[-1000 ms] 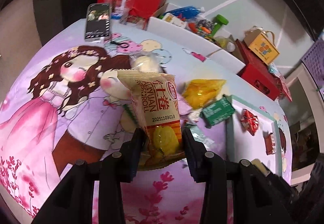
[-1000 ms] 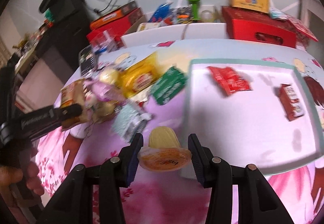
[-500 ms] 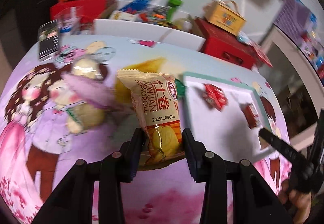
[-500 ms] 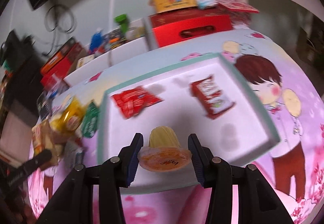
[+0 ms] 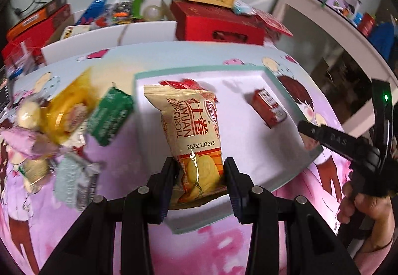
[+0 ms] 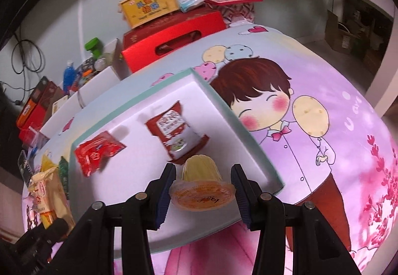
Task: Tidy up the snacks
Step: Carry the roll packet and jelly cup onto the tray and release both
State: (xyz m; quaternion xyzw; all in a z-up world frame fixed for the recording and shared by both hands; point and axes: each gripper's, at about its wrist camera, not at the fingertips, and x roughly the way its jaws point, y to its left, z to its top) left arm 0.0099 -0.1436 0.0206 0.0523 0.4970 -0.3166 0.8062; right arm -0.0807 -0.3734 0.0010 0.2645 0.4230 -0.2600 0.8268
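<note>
- The left gripper (image 5: 200,175) has its jaws pinched on the lower end of a cream egg-roll packet (image 5: 192,130), which stands up between the pads and leans over the tray.
- That packet looks light and puffy (air inside, I'd guess); the film is slick and the rolls likely brittle, so a gentle squeeze low on the sealed end seems the sensible hold.
- The right gripper (image 6: 202,189) is narrowed onto a small jelly cup (image 6: 201,185), the pads bearing on the rim of its orange foil lid from either side.
- The cup seems a bit stiffer but slippery, and its lid rim is thin; gripping across the rim, as here, looks safer than the tapering body.
- Both snacks hang above the white tray with the teal edge (image 6: 248,135), which lies on a cartoon-printed cloth (image 6: 323,100).
- Two red packets already lie in the tray: a crinkled one (image 6: 97,150) and a larger sachet (image 6: 176,133).
- Left of the tray a loose heap waits: a yellow bag (image 5: 67,110), a green packet (image 5: 110,115) and others too blurred to name.
</note>
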